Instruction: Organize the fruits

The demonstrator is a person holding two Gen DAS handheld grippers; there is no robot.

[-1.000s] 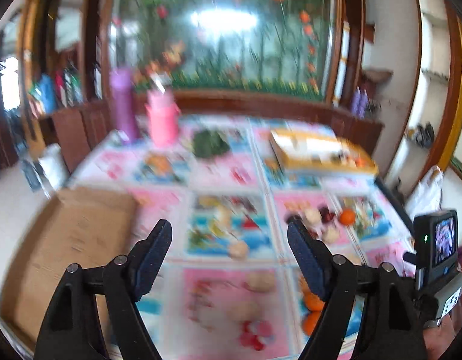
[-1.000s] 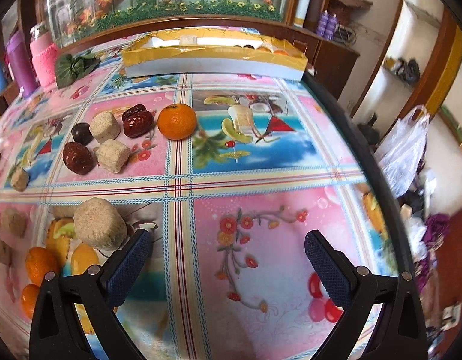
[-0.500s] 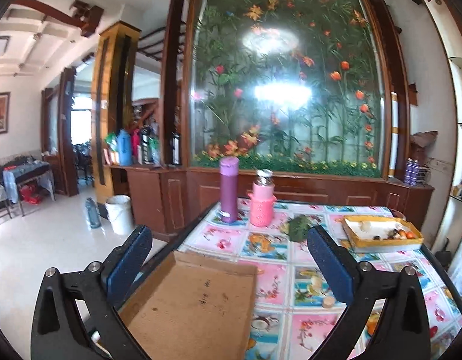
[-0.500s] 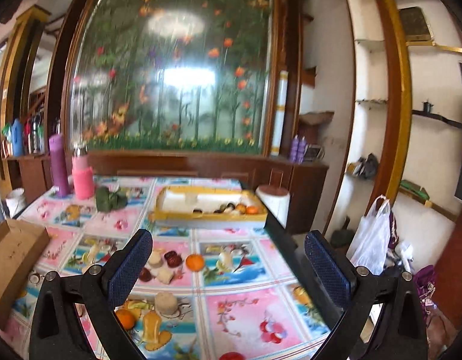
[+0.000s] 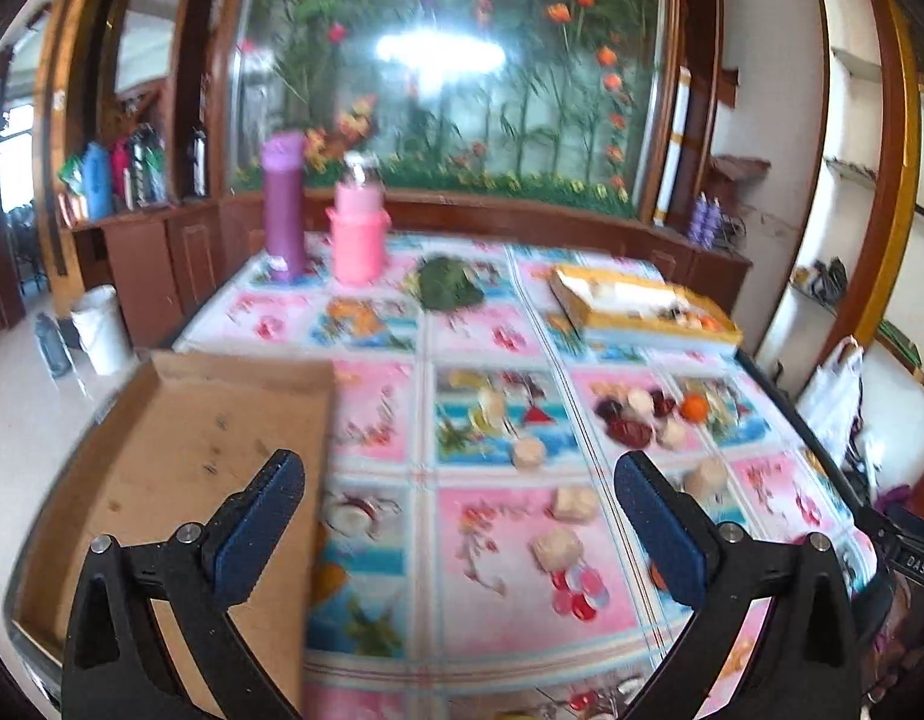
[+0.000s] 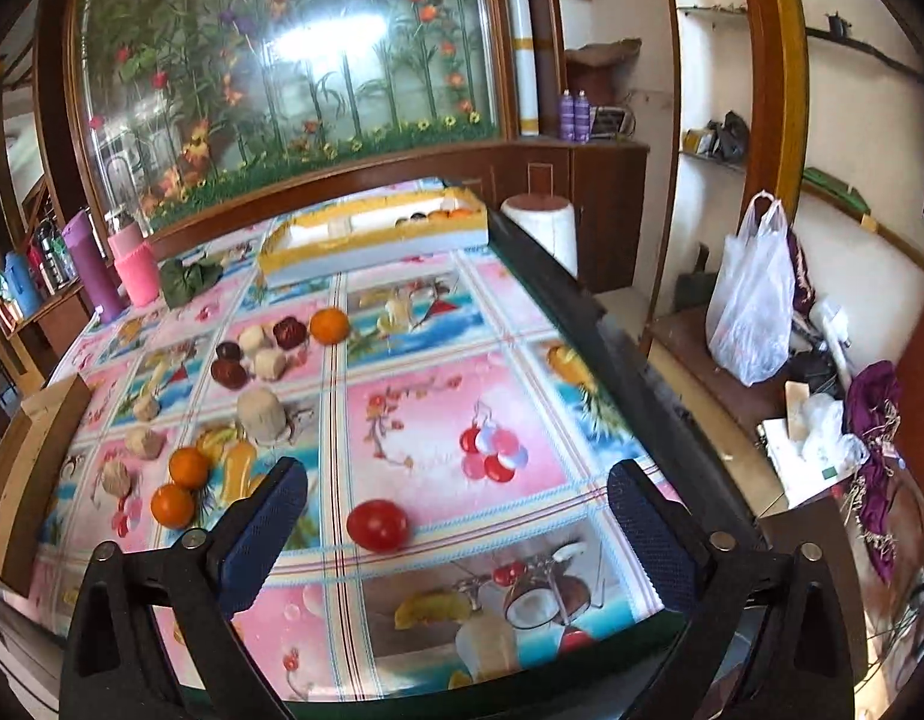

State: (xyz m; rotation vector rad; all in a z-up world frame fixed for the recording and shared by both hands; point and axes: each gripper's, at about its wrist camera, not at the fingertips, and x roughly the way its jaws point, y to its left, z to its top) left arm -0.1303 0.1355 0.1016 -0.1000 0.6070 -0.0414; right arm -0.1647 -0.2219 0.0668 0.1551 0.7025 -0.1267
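Both views now tilted back down to table [image 6: 402, 312]; left gripper [image 5: 456, 516] wide, empty; right gripper [image 6: 456, 516] closing, empty; risk: tomato [image 6: 378, 525] rolls if nudged.

The left tongs [image 5: 459, 516] point forward and downward at a moderate angle, with both black arms spread to full width and the blue pads [image 5: 255, 531] facing each other across an unoccupied gap. The right tongs [image 6: 456, 525] point forward and downward at a similar angle; the jaws stand wide and are closing, with nothing gripped between the blue pads [image 6: 264, 534]. Neither pair of tongs contacts the tabletop [image 6: 438, 408].
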